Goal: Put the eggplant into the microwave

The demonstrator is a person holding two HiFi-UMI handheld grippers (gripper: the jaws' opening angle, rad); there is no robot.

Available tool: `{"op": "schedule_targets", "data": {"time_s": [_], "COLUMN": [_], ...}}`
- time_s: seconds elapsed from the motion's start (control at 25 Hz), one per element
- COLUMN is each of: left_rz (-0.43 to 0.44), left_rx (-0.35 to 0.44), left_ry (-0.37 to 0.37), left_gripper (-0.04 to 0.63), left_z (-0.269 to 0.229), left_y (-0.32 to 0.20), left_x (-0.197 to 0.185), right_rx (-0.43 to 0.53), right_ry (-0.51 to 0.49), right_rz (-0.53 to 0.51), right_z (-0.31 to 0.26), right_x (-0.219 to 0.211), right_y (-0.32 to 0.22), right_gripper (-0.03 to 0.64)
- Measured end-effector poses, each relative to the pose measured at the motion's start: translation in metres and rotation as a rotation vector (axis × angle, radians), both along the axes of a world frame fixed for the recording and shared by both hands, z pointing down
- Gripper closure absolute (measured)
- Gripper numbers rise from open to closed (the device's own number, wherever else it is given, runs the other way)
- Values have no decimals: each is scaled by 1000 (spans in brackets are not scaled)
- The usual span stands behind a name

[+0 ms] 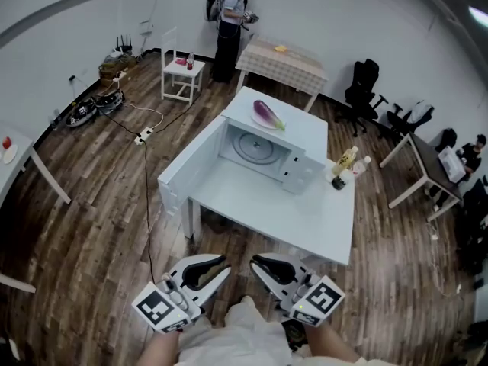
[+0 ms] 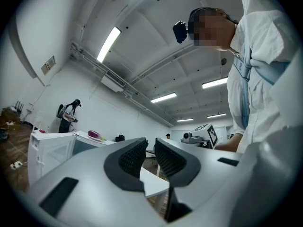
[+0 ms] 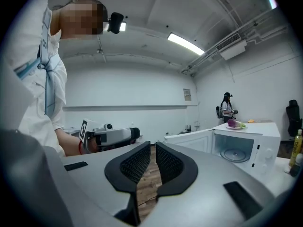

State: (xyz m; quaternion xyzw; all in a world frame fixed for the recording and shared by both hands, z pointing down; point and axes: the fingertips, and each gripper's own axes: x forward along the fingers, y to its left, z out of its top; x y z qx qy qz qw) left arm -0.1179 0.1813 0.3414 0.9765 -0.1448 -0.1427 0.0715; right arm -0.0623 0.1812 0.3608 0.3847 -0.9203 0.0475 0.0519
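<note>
Wood floor; white table bears open microwave, eggplant on top; left tool slightly apart, right tool closed

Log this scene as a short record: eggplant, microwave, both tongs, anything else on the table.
eggplant: lying on a plate atop the microwave
microwave: on the white table, door swung open, turntable bare
left tongs: slightly apart, empty, held low, short of the table
right tongs: shut, empty, held low beside the left
other items: bottles on the table beside the microwave
</note>
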Motion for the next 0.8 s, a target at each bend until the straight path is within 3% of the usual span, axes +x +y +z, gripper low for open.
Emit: {"op": "schedule_targets", "data": {"time_s": [0.36, 0.8], "left_rz": [0, 19], "left_rx": [-19, -47], "left_ry": [36, 17], "left_gripper": [514, 468], "left_z": [0, -5], "left_y": [-30, -92], "left_x": [3, 50], "right_rx": [-5, -30], "right_ry": [29, -6], "right_rz": [19, -13], "right_z": [-11, -14], "right_x": [34, 65], "right_y": [-38, -114], "right_gripper": [577, 577]}}
